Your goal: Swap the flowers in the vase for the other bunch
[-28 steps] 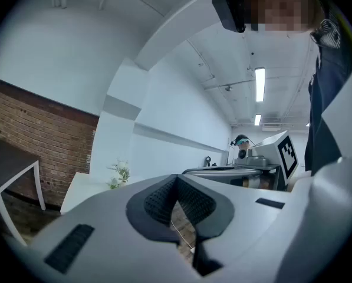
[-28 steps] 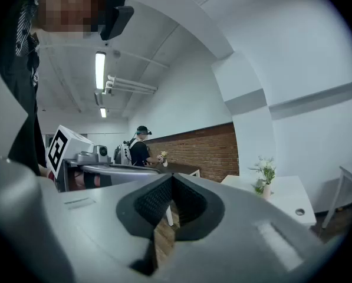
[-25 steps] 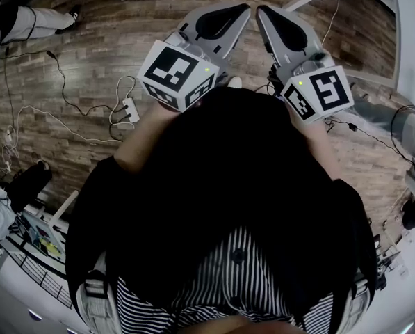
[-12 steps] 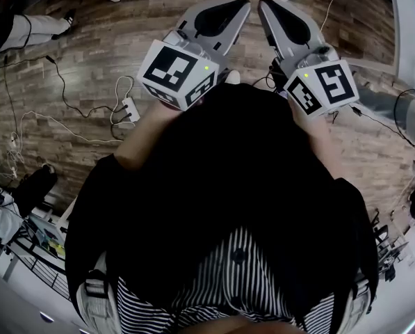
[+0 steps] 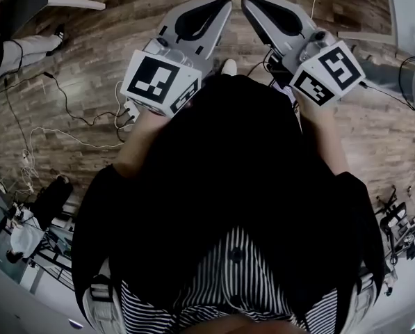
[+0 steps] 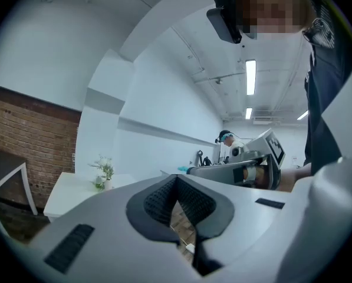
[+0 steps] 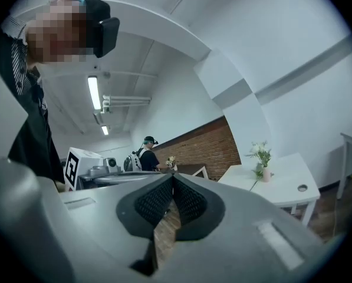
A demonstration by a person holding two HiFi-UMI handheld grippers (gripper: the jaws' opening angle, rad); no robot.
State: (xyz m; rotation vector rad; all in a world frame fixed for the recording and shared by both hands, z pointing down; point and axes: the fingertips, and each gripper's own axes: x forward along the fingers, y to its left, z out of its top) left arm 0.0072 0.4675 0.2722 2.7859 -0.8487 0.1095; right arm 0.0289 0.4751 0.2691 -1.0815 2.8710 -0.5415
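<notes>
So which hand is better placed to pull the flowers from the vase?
Probably right: the vase looks larger in its view. The left tongs and right tongs are both shut, empty and far off.

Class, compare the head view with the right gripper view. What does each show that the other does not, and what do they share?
Only the head view shows the cables trailing across the floor and the top faces of both marker cubes.

Only the right gripper view shows a white table bearing a vase of flowers, a brick wall and a second person far off.

Both show the right gripper, shut with nothing held, the left gripper beside it, and the wooden floor.
</notes>
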